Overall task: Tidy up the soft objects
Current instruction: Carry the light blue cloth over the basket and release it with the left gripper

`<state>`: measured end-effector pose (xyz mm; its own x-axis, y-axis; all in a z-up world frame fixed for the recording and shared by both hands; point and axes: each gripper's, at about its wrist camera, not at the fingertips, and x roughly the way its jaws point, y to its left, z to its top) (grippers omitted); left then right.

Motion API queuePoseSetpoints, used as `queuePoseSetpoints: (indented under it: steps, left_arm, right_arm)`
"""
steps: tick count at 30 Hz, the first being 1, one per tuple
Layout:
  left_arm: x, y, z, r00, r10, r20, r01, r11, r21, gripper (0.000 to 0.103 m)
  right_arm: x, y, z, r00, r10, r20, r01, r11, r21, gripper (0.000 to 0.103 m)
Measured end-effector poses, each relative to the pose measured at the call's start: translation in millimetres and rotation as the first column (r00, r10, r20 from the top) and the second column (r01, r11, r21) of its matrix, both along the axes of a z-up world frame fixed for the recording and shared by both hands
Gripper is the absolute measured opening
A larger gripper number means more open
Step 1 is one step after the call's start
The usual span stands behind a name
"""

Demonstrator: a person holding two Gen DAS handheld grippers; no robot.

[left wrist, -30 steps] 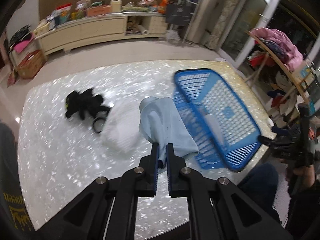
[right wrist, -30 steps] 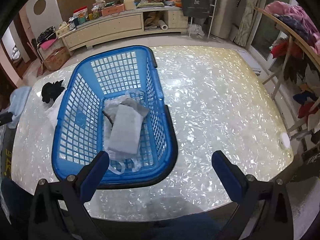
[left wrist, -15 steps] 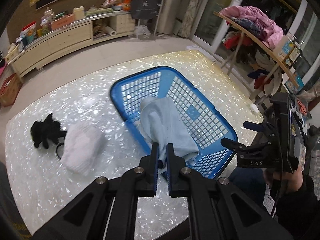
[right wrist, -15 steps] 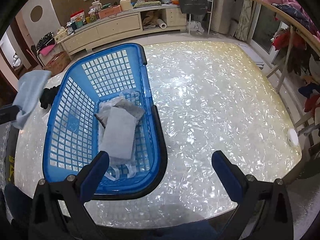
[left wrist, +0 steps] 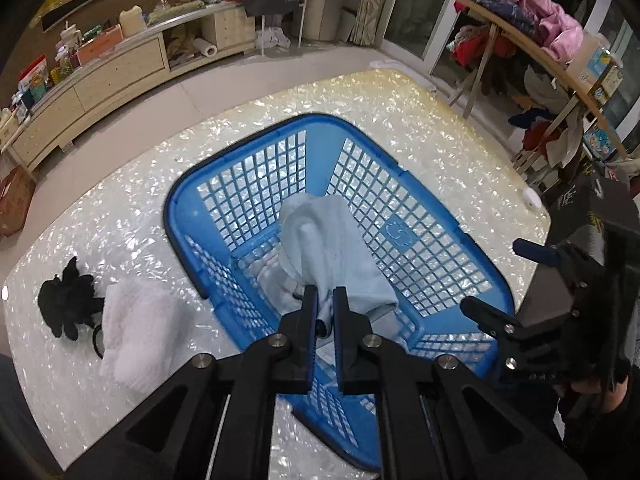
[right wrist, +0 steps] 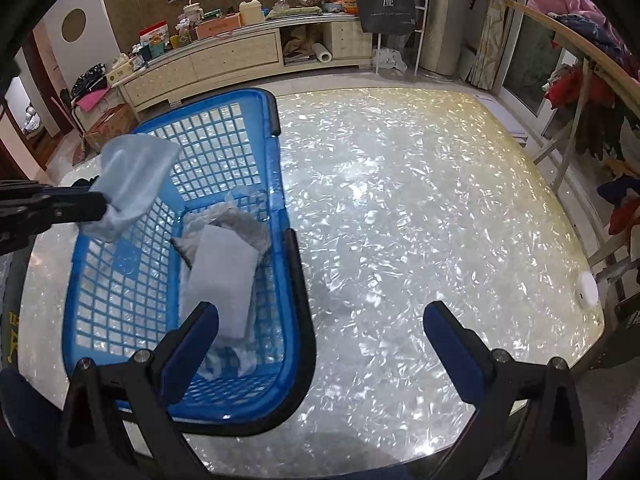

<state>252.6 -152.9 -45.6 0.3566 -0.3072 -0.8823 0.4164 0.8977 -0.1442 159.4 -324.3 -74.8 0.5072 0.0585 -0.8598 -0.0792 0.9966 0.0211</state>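
My left gripper (left wrist: 325, 307) is shut on a light blue cloth (left wrist: 328, 248), which hangs over the inside of the blue mesh basket (left wrist: 404, 236). From the right wrist view the same cloth (right wrist: 132, 184) dangles above the basket's (right wrist: 280, 184) left wall, pinched by the left gripper (right wrist: 105, 205). Folded grey and white cloths (right wrist: 222, 276) lie in the basket's bottom. My right gripper (right wrist: 320, 328) stands open over the basket's near right rim and the table, holding nothing. A white fluffy towel (left wrist: 134, 332) and a black soft item (left wrist: 66, 308) lie on the table left of the basket.
The shiny mother-of-pearl table (right wrist: 400, 220) carries a small white round object (right wrist: 586, 290) near its right edge. A clothes rack (left wrist: 540, 52) stands to the right. A low cabinet (right wrist: 224, 56) with clutter lines the back wall. A dark hair tie (left wrist: 97, 342) lies by the white towel.
My left gripper has carried the blue cloth rightwards from over the white towel to above the basket's inside. The right gripper has barely shifted and stays open.
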Motion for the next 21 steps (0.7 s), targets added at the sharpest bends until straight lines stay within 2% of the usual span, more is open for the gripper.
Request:
queuePoseSetpoints:
  steps: [8, 13, 17, 18, 20, 21]
  left_arm:
    - [33, -20, -33, 0.999, -0.025, -0.038, 0.026, 0.999, 0.037, 0.006]
    - [48, -22, -50, 0.998, -0.004, -0.057, 0.008, 0.998, 0.057, 0.006]
    - [52, -25, -55, 0.999, -0.013, -0.042, 0.017, 0.997, 0.079, 0.008]
    - [52, -26, -55, 0.999, -0.013, -0.041, 0.017, 0.996, 0.088, 0.012]
    - [53, -28, -56, 0.999, -0.019, -0.037, 0.023, 0.995, 0.101, 0.030]
    - [54, -30, -56, 0.999, -0.028, -0.033, 0.032, 0.994, 0.105, 0.045]
  right_arm:
    - [8, -2, -14, 1.000, -0.007, -0.025, 0.008, 0.999, 0.036, 0.102]
    - [9, -1, -16, 1.000, -0.006, -0.030, 0.008, 0.998, 0.055, 0.102]
    - [7, 2, -16, 1.000, -0.003, -0.028, 0.005, 0.998, 0.060, 0.103]
    - [7, 2, -16, 1.000, -0.004, -0.029, 0.006, 0.998, 0.060, 0.103]
    - [7, 1, -16, 0.999, -0.010, -0.032, 0.012, 0.998, 0.060, 0.102]
    - [6, 0, -15, 0.999, -0.012, -0.033, 0.014, 0.998, 0.062, 0.102]
